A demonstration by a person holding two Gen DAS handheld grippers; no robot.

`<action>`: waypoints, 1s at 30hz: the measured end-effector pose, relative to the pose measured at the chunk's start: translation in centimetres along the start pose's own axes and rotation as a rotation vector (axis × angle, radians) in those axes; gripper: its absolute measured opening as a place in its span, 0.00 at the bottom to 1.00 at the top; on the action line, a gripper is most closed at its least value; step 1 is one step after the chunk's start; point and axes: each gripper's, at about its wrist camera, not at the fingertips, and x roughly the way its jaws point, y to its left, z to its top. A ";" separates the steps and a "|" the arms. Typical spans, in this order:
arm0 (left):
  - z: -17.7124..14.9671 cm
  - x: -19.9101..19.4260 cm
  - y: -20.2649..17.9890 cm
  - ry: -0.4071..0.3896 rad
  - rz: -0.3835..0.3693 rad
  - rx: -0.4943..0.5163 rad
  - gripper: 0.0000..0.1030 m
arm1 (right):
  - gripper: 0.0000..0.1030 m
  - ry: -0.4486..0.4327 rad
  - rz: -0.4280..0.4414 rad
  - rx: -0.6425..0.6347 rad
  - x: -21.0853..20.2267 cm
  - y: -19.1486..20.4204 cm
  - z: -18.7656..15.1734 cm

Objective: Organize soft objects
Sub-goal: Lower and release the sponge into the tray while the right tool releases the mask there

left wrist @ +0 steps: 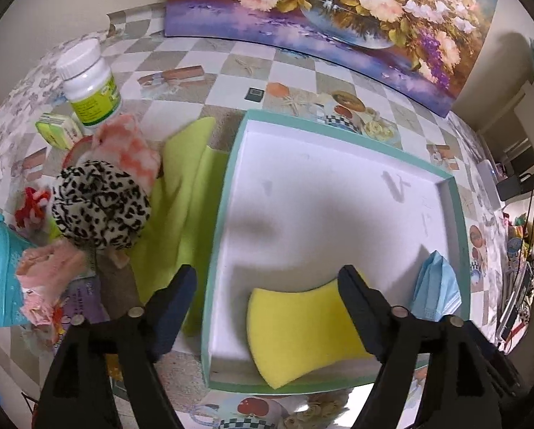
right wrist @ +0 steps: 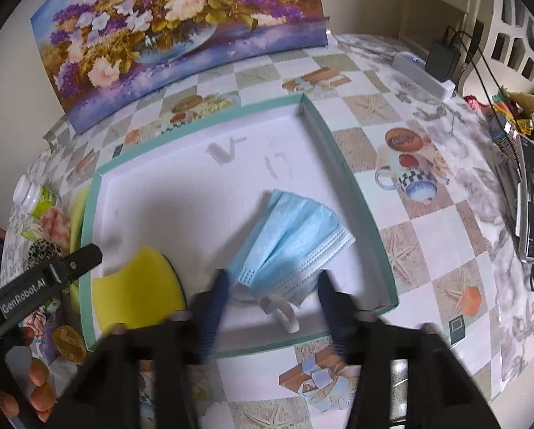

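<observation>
Hovering over teal tray [left wrist: 458, 214]: left gripper [left wrist: 267, 293] jaws wide, straddling yellow sponge [left wrist: 302, 325] lying loose at tray's 6 o'clock corner; apparently just dropped there. Right gripper [right wrist: 272, 282] jaws parted, blue face mask [right wrist: 295, 239] between them, pads not pressing; mask resting on tray floor at 4 o'clock. Unsorted soft items wait outside tray at 9 o'clock: leopard scrunchie [left wrist: 100, 207], green cloth [left wrist: 184, 196]. Right fingers motion-blurred; mask ear loop partly hidden; sponge edge covered by left finger.
</observation>
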 end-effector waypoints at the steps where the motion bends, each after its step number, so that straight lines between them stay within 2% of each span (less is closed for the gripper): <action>1: 0.0 0.1 0.1 0.004 0.011 -0.001 0.80 | 0.57 -0.005 -0.001 -0.002 -0.1 0.1 0.0; 4: -0.1 0.4 0.3 0.016 0.036 -0.004 0.85 | 0.70 -0.029 0.001 -0.014 -0.3 0.2 0.1; 7: -0.2 0.6 0.6 0.024 0.054 -0.006 0.85 | 0.87 -0.063 0.009 -0.019 -0.7 0.4 0.2; 8: -0.2 0.6 0.6 0.024 0.056 -0.005 0.85 | 0.97 -0.070 0.012 -0.019 -0.8 0.5 0.2; 9: -0.2 0.5 0.6 0.025 0.056 -0.006 0.85 | 1.00 -0.083 0.018 -0.017 -1.0 0.5 0.3; 20: 0.1 -0.7 0.8 0.017 0.025 -0.020 0.85 | 1.00 -0.170 0.122 -0.012 -2.5 0.8 0.7; 26: 0.2 -2.0 1.4 0.000 -0.002 -0.046 0.85 | 1.00 -0.229 0.141 0.014 -3.7 0.5 0.9; 30: 0.2 -3.1 2.0 -0.013 0.006 -0.061 0.85 | 1.00 -0.235 0.163 0.055 -4.0 0.1 0.9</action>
